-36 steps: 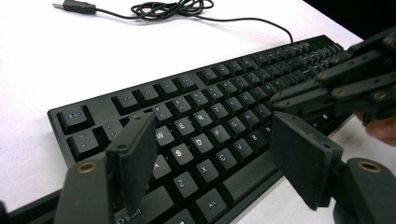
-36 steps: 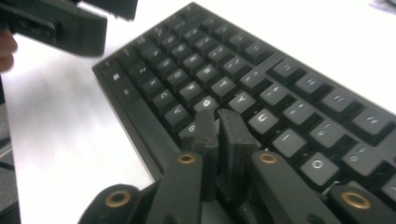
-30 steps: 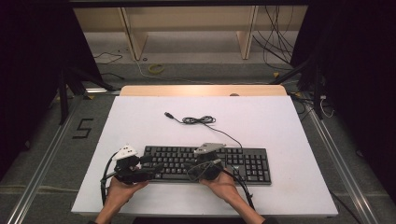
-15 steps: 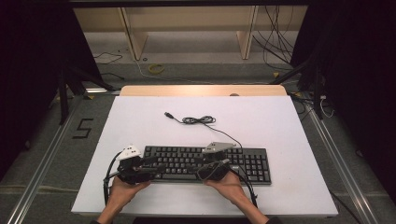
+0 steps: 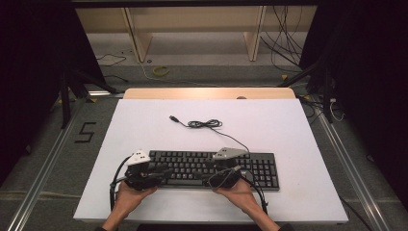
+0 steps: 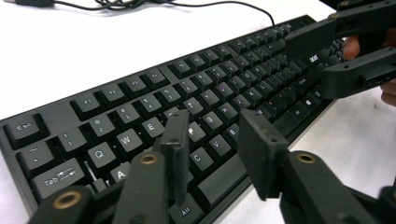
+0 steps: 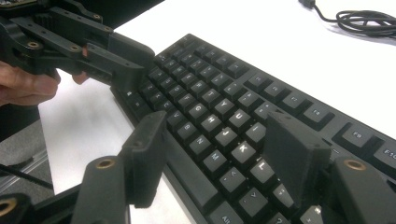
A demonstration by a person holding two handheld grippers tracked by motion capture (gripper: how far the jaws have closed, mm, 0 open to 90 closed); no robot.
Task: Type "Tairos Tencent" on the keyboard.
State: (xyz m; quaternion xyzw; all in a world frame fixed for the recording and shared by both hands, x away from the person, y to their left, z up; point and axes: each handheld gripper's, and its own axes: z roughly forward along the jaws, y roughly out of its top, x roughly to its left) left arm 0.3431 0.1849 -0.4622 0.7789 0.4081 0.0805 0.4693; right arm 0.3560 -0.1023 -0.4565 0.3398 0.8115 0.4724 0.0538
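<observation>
A black keyboard (image 5: 211, 168) lies near the table's front edge, and its cable (image 5: 207, 124) is coiled behind it. My left gripper (image 5: 162, 173) hovers over the keyboard's left end, pointing right. Its jaws (image 6: 215, 128) have just been closing and stand apart above the letter keys, with nothing between them. My right gripper (image 5: 212, 177) hovers over the middle keys, pointing left. Its jaws (image 7: 219, 135) have just been opening and stand wide above the keyboard (image 7: 224, 107), gripping nothing. The two grippers face each other; the right gripper (image 6: 345, 51) appears ahead of the left.
The white table top (image 5: 269, 120) stretches behind the keyboard, with a wooden strip (image 5: 207, 93) along its far edge. Metal rails (image 5: 43, 168) run along the floor on both sides. Wooden shelving (image 5: 192, 29) and loose floor cables stand beyond the table.
The right gripper's grey plate has shifted slightly to the right along the keyboard. The left hand has barely moved.
</observation>
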